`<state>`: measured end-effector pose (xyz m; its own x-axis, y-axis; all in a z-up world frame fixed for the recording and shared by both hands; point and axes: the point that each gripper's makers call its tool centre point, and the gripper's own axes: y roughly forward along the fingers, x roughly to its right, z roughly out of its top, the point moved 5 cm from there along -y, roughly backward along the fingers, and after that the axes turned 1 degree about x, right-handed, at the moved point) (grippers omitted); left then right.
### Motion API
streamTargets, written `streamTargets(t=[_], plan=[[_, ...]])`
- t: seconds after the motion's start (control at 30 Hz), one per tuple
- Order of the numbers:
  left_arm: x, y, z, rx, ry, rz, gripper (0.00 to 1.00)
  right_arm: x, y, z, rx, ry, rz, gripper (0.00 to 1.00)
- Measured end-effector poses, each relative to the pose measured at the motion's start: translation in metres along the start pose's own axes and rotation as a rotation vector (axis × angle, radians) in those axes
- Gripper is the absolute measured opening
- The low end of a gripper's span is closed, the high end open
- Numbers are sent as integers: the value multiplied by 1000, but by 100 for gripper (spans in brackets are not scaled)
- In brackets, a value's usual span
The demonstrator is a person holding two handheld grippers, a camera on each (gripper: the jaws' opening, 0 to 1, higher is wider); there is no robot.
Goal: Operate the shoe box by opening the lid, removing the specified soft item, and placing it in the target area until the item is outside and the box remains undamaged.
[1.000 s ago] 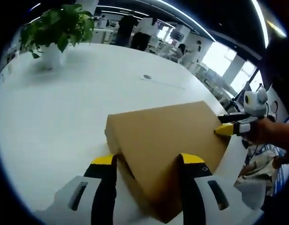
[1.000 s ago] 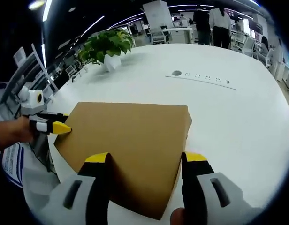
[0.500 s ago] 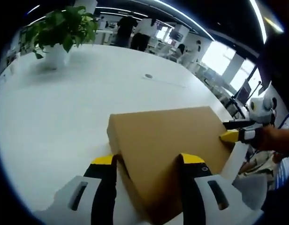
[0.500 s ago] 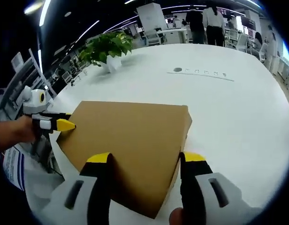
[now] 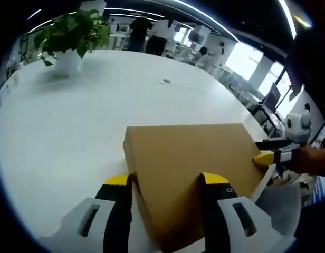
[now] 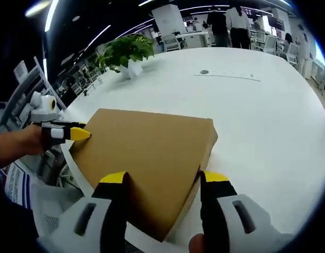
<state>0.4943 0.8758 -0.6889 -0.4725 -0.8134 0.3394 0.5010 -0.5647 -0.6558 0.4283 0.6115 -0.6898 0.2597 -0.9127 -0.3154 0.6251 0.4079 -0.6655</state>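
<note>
A closed brown cardboard shoe box (image 5: pixel 194 158) lies flat on the white table (image 5: pixel 62 121), near its front edge. My left gripper (image 5: pixel 166 180) is open, its yellow-tipped jaws either side of the box's near corner. The right gripper (image 5: pixel 265 157) touches the box's far right end, held by a hand. In the right gripper view the same box (image 6: pixel 146 147) fills the middle, and my right gripper (image 6: pixel 164 178) is open with a box corner between its jaws. The left gripper (image 6: pixel 80 134) touches the box's left end. The lid is down, so the contents are hidden.
A potted green plant (image 5: pixel 73 37) (image 6: pixel 125 52) stands at the far side of the table. A small round grommet (image 5: pixel 166 81) sits mid-table. People (image 5: pixel 152 34) stand in the office behind. A chair with white cloth (image 6: pixel 51 205) is below the table's front edge.
Both views have shifted a little. The box looks slightly turned and nearer the table's front edge. Each gripper keeps its place at its own end of the box.
</note>
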Motion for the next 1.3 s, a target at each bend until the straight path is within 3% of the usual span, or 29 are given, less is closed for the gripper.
streamTargets(t=[0.37,0.67,0.73,0.83,0.93,1.03,1.17,1.27,1.3], plan=[[-16,-21,-12,-5,-8,13,50,-26,6,-7,0,-13,16,50],[-19,-27,-12,-1,-12,11,52,-23,2,-7,25,5,40,54],[-17,-36,0,97,-55,-4,59,-26,-6,-2,70,15,71,56],[-13,-58,5,171,-21,-33,63,-31,-21,-5,64,-112,75,59],[-1,-77,-9,187,14,-99,58,-38,-38,-12,83,-139,86,57],[6,-88,-34,170,82,-113,52,-41,-47,-25,68,-188,82,53],[3,-94,-66,94,233,-34,49,-39,-45,-39,25,-407,12,44],[3,-94,-75,84,241,-12,47,-38,-36,-49,-9,-412,16,41],[-1,-94,-78,56,262,16,45,-37,-35,-50,-14,-413,19,40]])
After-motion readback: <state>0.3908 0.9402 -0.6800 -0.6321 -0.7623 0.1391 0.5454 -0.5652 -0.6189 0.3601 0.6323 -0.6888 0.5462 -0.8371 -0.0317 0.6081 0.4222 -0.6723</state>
